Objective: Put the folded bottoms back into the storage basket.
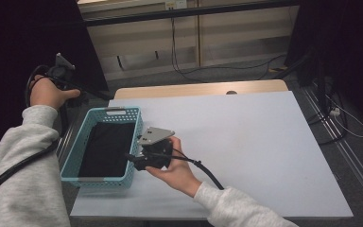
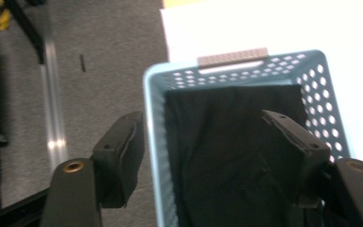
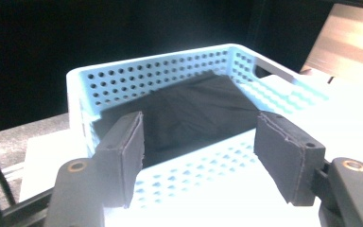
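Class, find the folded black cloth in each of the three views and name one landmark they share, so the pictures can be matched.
High view: the folded black cloth lies in the basket, left of centre.
Left gripper view: it sits at lower centre, between the jaws.
Right gripper view: it sits at centre, beyond the jaws.
Shared landmark: the light blue perforated plastic basket around the cloth.

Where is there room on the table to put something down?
The white table is bare right of the right gripper, out to its far and right edges. The left side is crowded: the blue basket sits there with a black cloth inside, the right gripper beside it.
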Demonstrator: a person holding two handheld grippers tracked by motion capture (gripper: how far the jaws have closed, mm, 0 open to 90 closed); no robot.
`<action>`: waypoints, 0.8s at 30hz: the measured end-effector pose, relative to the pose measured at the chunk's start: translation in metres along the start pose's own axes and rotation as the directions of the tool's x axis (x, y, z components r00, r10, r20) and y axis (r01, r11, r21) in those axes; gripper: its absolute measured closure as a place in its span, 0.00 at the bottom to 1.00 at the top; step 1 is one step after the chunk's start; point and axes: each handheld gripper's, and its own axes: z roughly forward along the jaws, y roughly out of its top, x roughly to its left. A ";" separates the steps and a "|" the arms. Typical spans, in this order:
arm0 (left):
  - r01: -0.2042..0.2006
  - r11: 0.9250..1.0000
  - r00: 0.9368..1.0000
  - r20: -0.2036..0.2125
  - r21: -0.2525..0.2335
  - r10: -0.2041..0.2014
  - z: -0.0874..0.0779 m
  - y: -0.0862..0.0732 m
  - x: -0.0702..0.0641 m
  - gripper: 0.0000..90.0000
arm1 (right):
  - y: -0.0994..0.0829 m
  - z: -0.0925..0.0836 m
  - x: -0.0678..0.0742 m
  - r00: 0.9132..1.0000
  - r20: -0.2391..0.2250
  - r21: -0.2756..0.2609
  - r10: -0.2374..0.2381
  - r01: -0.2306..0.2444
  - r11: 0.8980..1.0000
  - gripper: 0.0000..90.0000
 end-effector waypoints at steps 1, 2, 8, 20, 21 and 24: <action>-0.001 1.000 1.000 -0.002 0.000 0.001 0.002 -0.002 -0.001 0.33 | -0.001 -0.005 -0.004 1.000 0.000 -0.001 0.003 -0.003 1.000 0.33; -0.005 1.000 1.000 0.002 0.000 0.005 0.005 -0.003 -0.002 0.32 | -0.002 -0.009 -0.007 1.000 0.015 -0.005 -0.002 0.002 1.000 0.32; -0.021 1.000 0.999 0.043 -0.006 0.021 0.015 -0.010 -0.012 0.27 | -0.010 -0.034 -0.027 0.999 0.039 -0.022 0.023 -0.022 1.000 0.26; -0.082 0.996 0.992 0.090 -0.031 0.084 0.020 -0.009 -0.045 0.22 | -0.039 -0.068 -0.055 0.995 0.076 -0.009 0.059 -0.059 0.998 0.23; -0.081 0.996 0.991 0.101 -0.034 0.084 0.021 -0.010 -0.047 0.22 | -0.041 -0.070 -0.056 0.995 0.078 -0.010 0.061 -0.061 0.998 0.23; -0.094 0.995 0.987 0.126 -0.025 0.097 0.026 -0.010 -0.054 0.21 | -0.047 -0.077 -0.061 0.994 0.088 -0.005 0.070 -0.070 0.998 0.23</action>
